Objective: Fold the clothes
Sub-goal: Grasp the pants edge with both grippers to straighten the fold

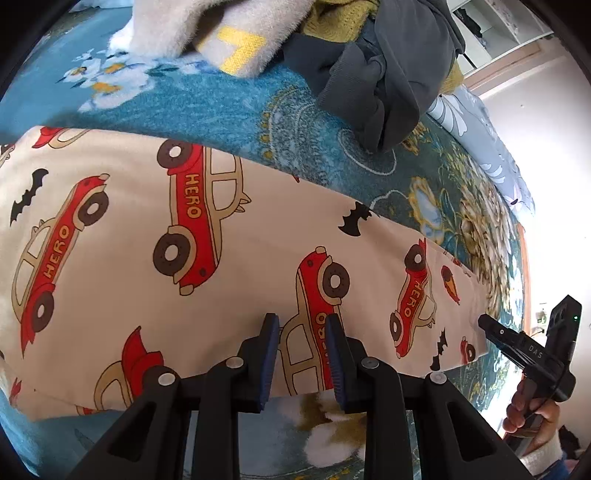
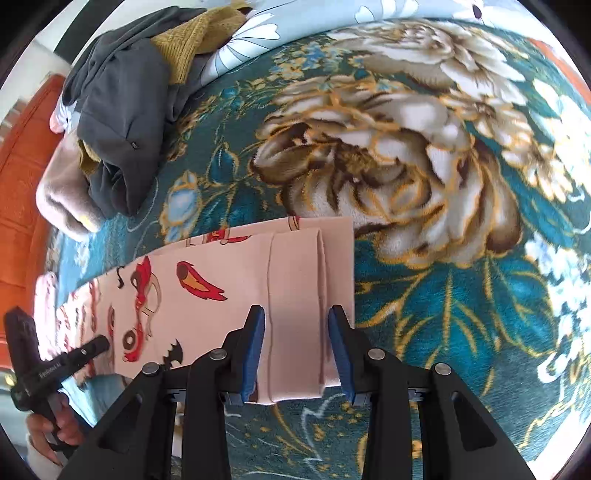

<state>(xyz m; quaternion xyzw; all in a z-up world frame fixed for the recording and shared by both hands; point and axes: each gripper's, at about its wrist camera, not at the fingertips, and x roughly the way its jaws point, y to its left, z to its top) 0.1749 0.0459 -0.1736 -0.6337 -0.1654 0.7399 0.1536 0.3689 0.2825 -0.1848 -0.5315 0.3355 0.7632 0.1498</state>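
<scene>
A cream garment printed with red cars [image 1: 192, 236] lies flat on the floral bed blanket [image 2: 461, 295]. The left tongs [image 1: 303, 354] stand parted over its near edge, gripping nothing; the right tongs [image 2: 297, 350] gape wider above its folded plain end. A dark grey garment [image 1: 391, 74] is heaped at the far side.

Car-print garment [image 1: 147, 258] runs off left edge.

A bed [image 2: 461, 295] under a teal blanket [image 1: 236, 99] with large cream flowers fills both views. White shelves [image 1: 506, 33] stand against a pale wall [image 1: 554, 155]. An orange headboard [image 2: 26, 166] borders the bed. Daylight is bright and even.
</scene>
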